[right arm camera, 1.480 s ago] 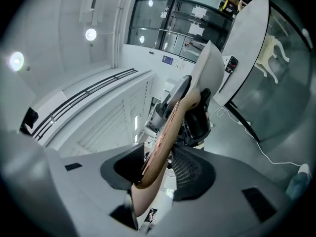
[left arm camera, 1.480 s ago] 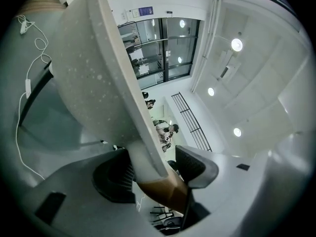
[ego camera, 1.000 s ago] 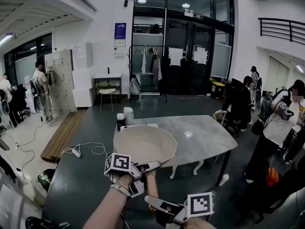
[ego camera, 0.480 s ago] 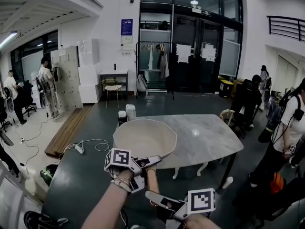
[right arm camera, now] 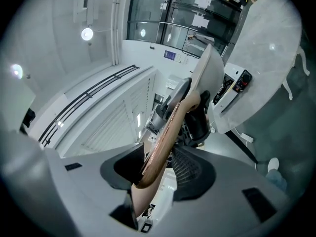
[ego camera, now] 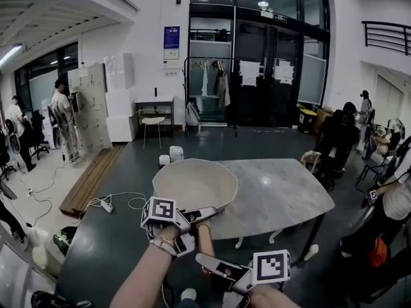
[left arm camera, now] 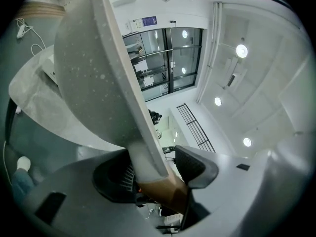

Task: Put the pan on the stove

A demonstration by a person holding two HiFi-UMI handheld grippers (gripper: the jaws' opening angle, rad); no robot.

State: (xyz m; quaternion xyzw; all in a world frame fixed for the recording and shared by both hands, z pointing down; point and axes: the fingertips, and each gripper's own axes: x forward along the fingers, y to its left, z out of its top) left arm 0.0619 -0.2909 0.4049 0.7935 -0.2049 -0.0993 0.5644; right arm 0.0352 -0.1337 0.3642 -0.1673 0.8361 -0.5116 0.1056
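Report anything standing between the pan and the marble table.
Nothing visible does. The left gripper and right gripper hold the pan by its handle, facing the table; two jars stand on its corner beyond the pan.

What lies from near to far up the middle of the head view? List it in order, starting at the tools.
right tool → left tool → pan, its handle clamped in both tools → white containers → chair → clothes rack
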